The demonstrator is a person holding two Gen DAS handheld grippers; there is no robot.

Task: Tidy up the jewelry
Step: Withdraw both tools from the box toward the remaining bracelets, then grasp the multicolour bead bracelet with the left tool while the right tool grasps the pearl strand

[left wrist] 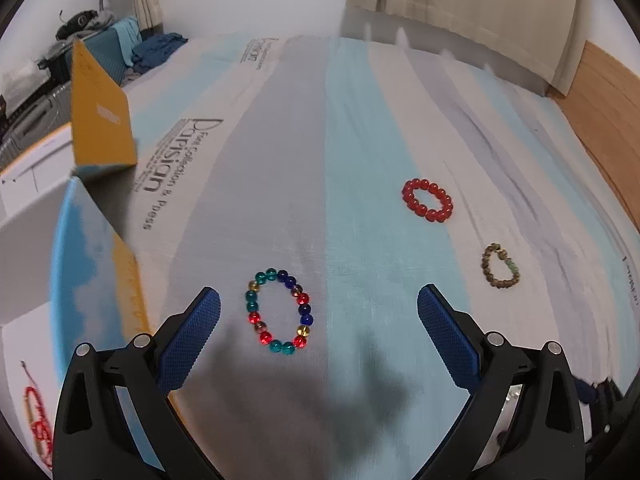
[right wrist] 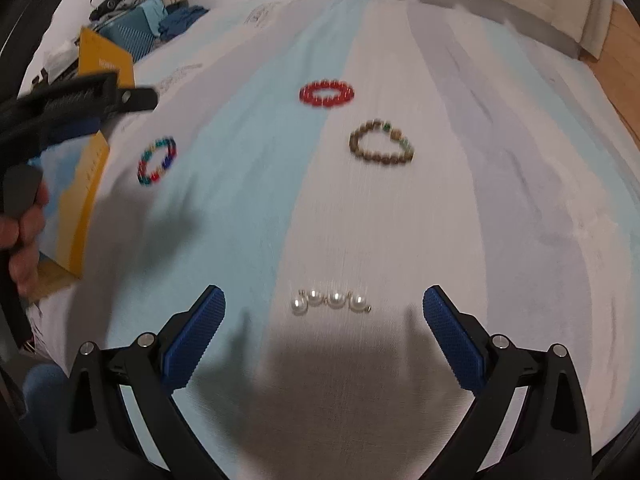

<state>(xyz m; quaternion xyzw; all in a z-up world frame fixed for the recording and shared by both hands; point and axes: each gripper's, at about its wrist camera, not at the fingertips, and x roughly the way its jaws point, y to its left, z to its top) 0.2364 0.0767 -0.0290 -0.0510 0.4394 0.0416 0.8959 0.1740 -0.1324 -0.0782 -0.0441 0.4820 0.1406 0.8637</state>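
Left wrist: multicolour bracelet [left wrist: 279, 312] between spread fingers [left wrist: 448, 332], untouched.

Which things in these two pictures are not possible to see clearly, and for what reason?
- Red beaded piece, left wrist view: cut by the frame edge, blurred; its type is unclear.
- Box interior: mostly hidden by its walls and the left gripper.
- Pearl piece, right wrist view: motion blur; whether the pearls are joined is unclear.

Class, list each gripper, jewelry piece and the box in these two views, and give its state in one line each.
left gripper: open, empty
right gripper: open, empty
multicolour bracelet: flat, loose
red bracelet: flat, untouched
brown bracelet: flat, untouched
pearl pieces: in a row
yellow box: lid open
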